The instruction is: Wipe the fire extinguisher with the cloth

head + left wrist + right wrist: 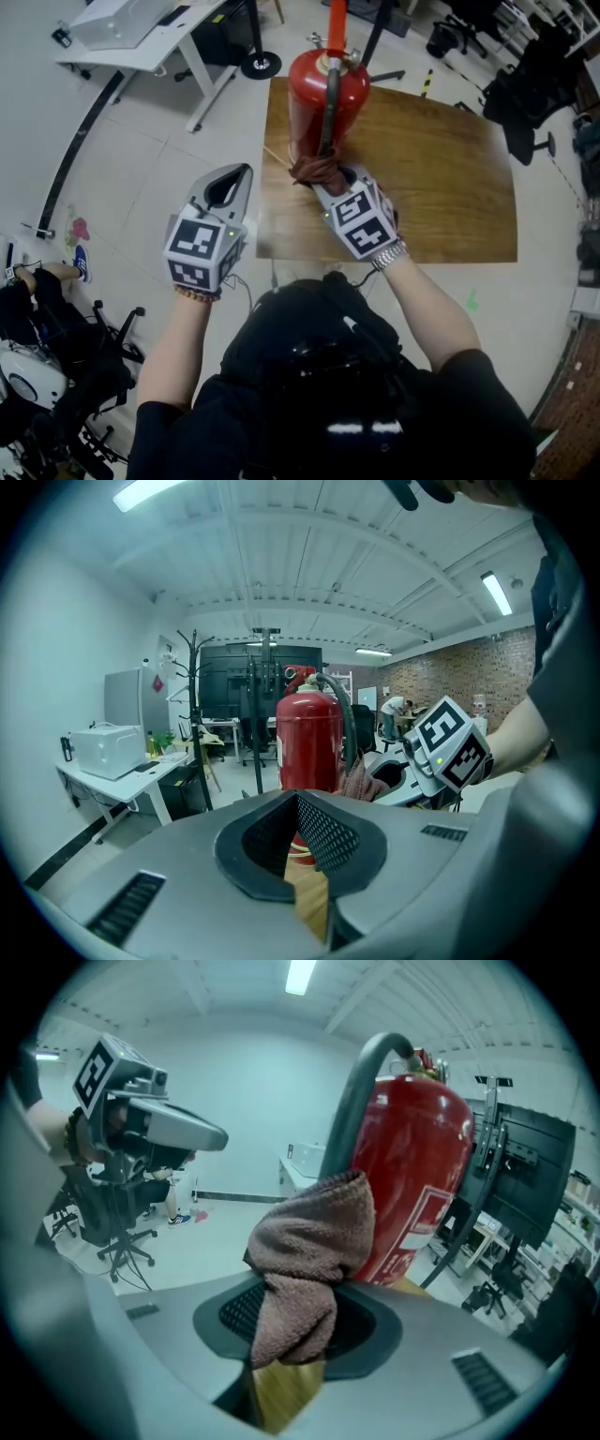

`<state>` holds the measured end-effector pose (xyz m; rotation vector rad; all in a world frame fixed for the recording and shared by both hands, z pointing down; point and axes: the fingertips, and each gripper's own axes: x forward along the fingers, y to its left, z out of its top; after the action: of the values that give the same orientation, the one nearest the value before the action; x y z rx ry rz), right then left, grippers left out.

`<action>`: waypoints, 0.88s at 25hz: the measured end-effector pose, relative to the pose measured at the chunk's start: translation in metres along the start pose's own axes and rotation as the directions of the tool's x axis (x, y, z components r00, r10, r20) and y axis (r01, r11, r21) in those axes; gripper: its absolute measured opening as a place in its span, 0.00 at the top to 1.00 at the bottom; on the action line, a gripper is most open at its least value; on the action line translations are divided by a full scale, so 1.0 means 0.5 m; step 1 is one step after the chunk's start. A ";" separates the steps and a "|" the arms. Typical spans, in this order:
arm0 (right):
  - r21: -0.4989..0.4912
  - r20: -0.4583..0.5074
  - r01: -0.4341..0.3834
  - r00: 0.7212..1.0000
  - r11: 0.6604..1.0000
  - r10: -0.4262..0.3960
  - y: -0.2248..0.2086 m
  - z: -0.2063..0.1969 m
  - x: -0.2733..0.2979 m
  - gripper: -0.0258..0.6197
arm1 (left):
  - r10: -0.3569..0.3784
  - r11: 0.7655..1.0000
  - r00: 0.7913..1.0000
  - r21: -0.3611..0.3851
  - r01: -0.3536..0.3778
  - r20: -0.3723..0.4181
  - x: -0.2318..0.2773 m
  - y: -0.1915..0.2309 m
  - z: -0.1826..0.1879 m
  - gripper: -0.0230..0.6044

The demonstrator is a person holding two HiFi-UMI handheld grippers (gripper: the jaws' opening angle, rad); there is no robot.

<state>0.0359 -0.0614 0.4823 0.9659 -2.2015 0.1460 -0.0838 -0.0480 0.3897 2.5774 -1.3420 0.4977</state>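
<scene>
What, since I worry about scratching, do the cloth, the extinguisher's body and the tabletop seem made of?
Cloth: matte looped terry-like fabric, brownish pink.
Fire extinguisher: probably painted metal, glossy red with highlights.
Table: wood or veneer, grain visible, dull sheen.

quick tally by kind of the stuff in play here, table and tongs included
fire extinguisher: 1
cloth: 1
wooden table: 1
tongs: 2 (left tongs shut and empty, right tongs shut on the cloth)
total: 5
</scene>
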 end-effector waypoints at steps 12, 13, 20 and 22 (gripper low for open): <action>0.051 -0.108 -0.008 0.994 0.999 0.013 0.016 -0.111 0.116 0.72 | 0.010 1.000 0.999 -0.010 -0.010 -0.045 -0.005 0.007 -0.039 0.96; 0.057 -0.115 -0.009 0.993 0.998 0.016 0.018 -0.118 0.125 0.72 | 0.010 1.000 0.999 -0.011 -0.011 -0.047 -0.006 0.007 -0.041 0.96; 0.088 -0.161 -0.012 0.987 0.996 0.026 0.028 -0.159 0.179 0.72 | 0.023 0.999 0.998 -0.027 -0.025 -0.066 -0.014 0.017 -0.063 0.96; 0.091 -0.179 -0.012 0.984 0.996 0.028 0.031 -0.173 0.192 0.72 | 0.026 0.999 0.997 -0.029 -0.028 -0.070 -0.017 0.018 -0.068 0.96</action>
<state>0.0303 -0.0758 0.6115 0.9412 -2.0536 0.3315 -0.1028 -0.0358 0.4179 2.4967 -1.3523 0.5620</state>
